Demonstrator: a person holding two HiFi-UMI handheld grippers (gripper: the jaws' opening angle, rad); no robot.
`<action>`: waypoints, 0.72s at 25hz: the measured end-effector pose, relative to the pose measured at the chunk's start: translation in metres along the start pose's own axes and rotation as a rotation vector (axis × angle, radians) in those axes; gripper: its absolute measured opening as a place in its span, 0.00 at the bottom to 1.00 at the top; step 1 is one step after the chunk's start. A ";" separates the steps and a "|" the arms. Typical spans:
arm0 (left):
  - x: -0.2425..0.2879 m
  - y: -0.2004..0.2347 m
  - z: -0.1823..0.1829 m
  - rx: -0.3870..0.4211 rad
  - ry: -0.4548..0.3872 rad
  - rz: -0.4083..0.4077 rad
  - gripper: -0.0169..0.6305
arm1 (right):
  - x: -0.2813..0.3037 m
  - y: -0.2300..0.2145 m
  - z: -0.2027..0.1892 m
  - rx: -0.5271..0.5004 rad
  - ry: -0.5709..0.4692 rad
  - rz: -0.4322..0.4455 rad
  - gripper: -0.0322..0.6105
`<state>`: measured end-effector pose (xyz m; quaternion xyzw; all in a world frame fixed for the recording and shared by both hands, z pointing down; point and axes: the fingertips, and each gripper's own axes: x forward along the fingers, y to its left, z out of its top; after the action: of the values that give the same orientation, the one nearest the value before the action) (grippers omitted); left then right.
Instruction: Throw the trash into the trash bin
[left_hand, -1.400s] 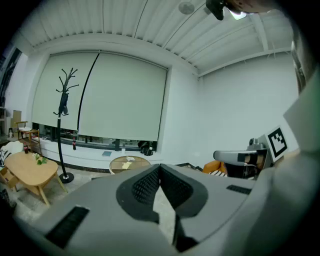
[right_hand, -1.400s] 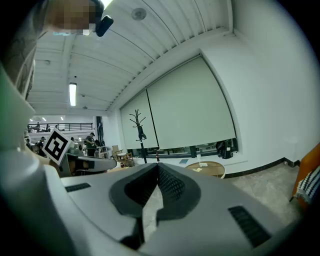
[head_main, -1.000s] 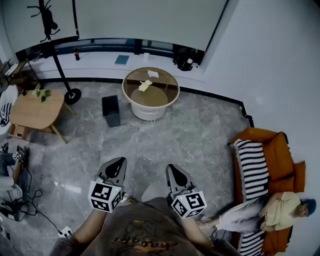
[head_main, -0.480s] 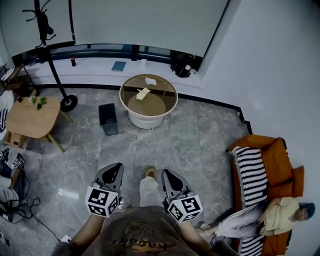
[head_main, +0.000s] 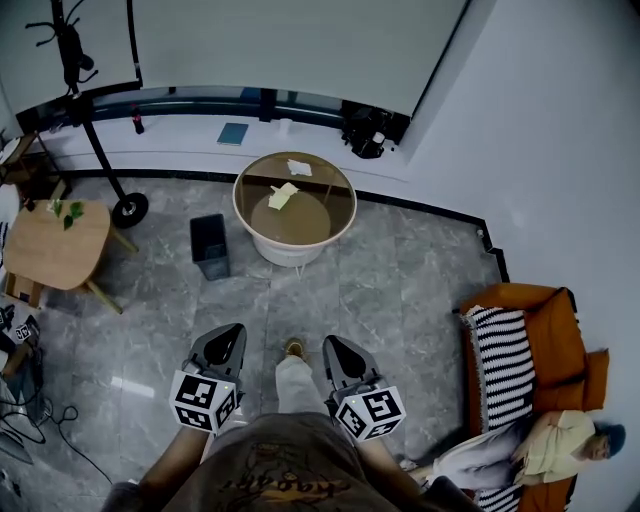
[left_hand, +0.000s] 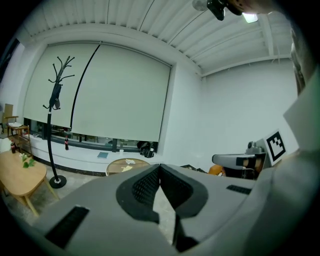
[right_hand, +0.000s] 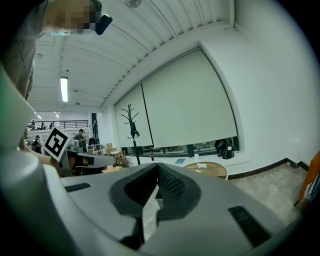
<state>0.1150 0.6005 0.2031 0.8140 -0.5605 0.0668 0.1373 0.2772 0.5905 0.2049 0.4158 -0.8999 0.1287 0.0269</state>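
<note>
head view: left gripper (head_main: 230, 334) and right gripper (head_main: 337, 347) sit nearest, both clenched on nothing. farther off, a black square trash bin (head_main: 210, 246) stands on the grey tiled floor (head_main: 400, 270), just beside a round glass-topped desk (head_main: 238, 205) carrying crumpled yellowish paper trash (head_main: 283, 196).

Grey marble floor (head_main: 400, 280) fills the head view, with a pale roller blind (head_main: 300, 40) at 12 o'clock. A round glass-topped table (head_main: 330, 195) stands near 12, a wooden side table (head_main: 50, 250) at 9 and an orange sofa (head_main: 555, 320) at 4.

Seemingly open floor (head_main: 345, 290) ahead, bin (head_main: 209, 245) beside table (head_main: 292, 247)
</note>
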 end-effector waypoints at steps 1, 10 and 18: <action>0.009 0.005 0.003 0.001 0.000 0.002 0.05 | 0.009 -0.006 0.002 0.002 0.001 0.000 0.08; 0.078 0.045 0.039 -0.016 0.007 0.017 0.05 | 0.083 -0.048 0.027 0.012 0.008 0.023 0.08; 0.159 0.065 0.075 -0.031 -0.001 0.019 0.05 | 0.143 -0.107 0.063 0.009 0.001 0.032 0.08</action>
<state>0.1087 0.4140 0.1826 0.8064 -0.5693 0.0589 0.1489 0.2687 0.4020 0.1884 0.4015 -0.9058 0.1334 0.0237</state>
